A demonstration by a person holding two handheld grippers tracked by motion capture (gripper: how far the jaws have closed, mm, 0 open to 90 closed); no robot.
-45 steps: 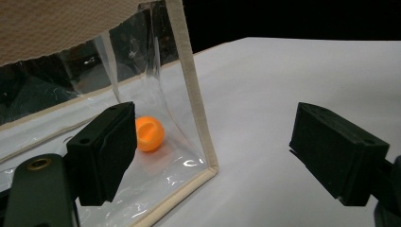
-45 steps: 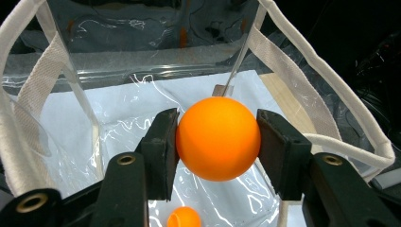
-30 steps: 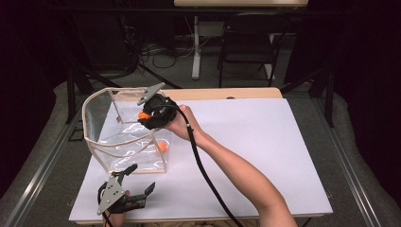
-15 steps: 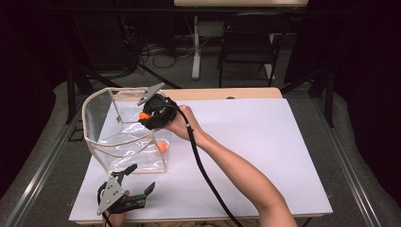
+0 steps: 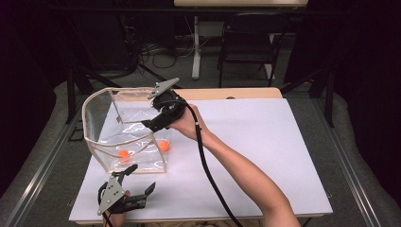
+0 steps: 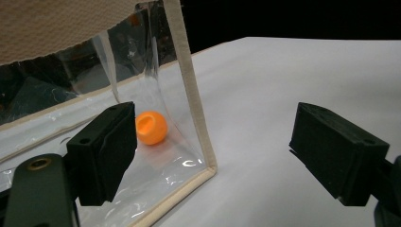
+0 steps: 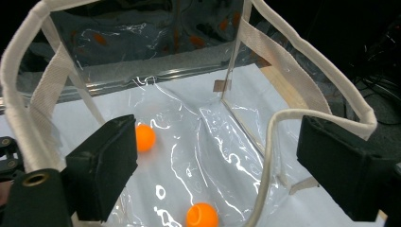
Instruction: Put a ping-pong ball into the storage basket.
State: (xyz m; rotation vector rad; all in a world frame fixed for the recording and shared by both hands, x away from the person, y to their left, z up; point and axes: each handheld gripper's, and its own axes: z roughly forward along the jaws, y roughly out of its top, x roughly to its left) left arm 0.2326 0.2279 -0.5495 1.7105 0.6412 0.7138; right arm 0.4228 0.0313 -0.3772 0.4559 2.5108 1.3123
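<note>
Your right gripper [image 5: 149, 125] hangs over the rim of the clear plastic bag with cream fabric trim [image 5: 94, 142]; its jaws have just opened and stand apart with nothing between them. Both small orange balls [image 7: 144, 137] lie on the bag floor, below and ahead of those jaws. Your left gripper [image 5: 139, 177] sits on the white desk [image 5: 283, 156] beside the bag's near corner, jaws apart, empty. Right is nearer.
</note>
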